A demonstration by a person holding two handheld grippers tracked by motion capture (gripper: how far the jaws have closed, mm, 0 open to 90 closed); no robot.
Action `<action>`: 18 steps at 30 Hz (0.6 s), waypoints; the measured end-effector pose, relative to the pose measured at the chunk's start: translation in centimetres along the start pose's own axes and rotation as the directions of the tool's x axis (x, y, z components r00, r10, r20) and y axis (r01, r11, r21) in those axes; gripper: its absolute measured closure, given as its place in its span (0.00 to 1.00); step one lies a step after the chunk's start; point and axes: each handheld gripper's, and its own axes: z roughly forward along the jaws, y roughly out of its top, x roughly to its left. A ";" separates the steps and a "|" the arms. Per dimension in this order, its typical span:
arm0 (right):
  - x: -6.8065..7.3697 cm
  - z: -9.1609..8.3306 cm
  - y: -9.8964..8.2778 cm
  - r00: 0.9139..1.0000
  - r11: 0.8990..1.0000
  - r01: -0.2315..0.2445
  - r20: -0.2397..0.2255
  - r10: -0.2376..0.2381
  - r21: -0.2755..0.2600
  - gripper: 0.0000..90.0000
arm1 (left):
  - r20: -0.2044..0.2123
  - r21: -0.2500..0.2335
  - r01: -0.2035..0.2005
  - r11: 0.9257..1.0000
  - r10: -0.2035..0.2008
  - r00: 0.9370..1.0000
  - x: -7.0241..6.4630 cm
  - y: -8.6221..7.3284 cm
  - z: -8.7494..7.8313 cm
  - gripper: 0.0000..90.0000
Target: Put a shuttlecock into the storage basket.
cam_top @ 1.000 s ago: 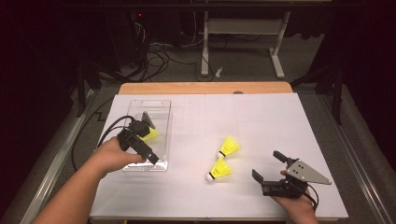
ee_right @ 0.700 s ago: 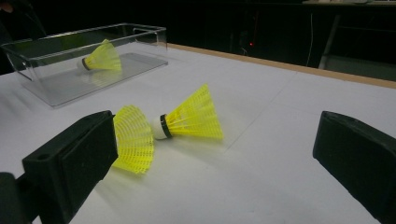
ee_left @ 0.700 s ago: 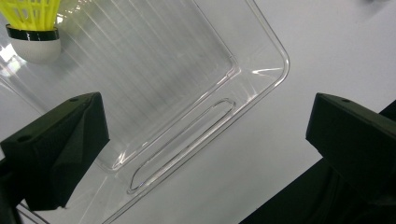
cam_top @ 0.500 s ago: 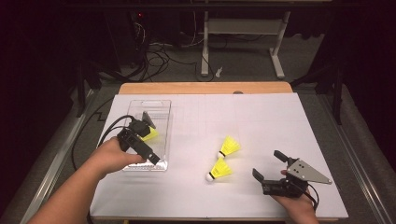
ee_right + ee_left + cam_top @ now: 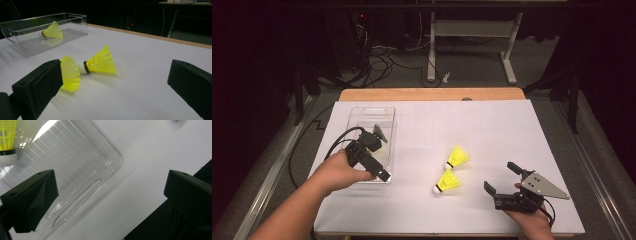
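Both our grippers empty, jaws spread.

Our left gripper (image 5: 379, 134) hangs over the clear rectangular plastic bin (image 5: 388, 119), with one yellow mesh-skirted shuttlecock (image 5: 51, 31) lying inside. Our right gripper (image 5: 503, 180) sits low on the white table sheet (image 5: 492, 125), near two more yellow shuttlecocks (image 5: 448, 182) lying together mid-table.

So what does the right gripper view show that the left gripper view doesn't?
The right gripper view alone shows two yellow shuttlecocks lying on the white table, one nearer and one behind it, and the clear box from the side, between open right tongs. The left gripper view alone looks down on the box's corner and ribbed floor between open left tongs. Both share the box and the shuttlecock inside it.
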 end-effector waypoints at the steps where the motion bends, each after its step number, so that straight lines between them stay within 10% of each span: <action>1: 0.0 0.0 0.0 1.000 1.000 -0.002 0.002 0.002 0.000 0.01 | 0.003 0.001 -0.003 1.000 0.003 1.000 -0.2 0.1 0.1 0.01; 18: -0.1 -0.1 0.0 1.000 1.000 -0.006 0.006 0.006 -0.007 0.01 | 0.007 -0.001 -0.051 0.999 0.051 0.999 -2.6 1.8 0.7 0.01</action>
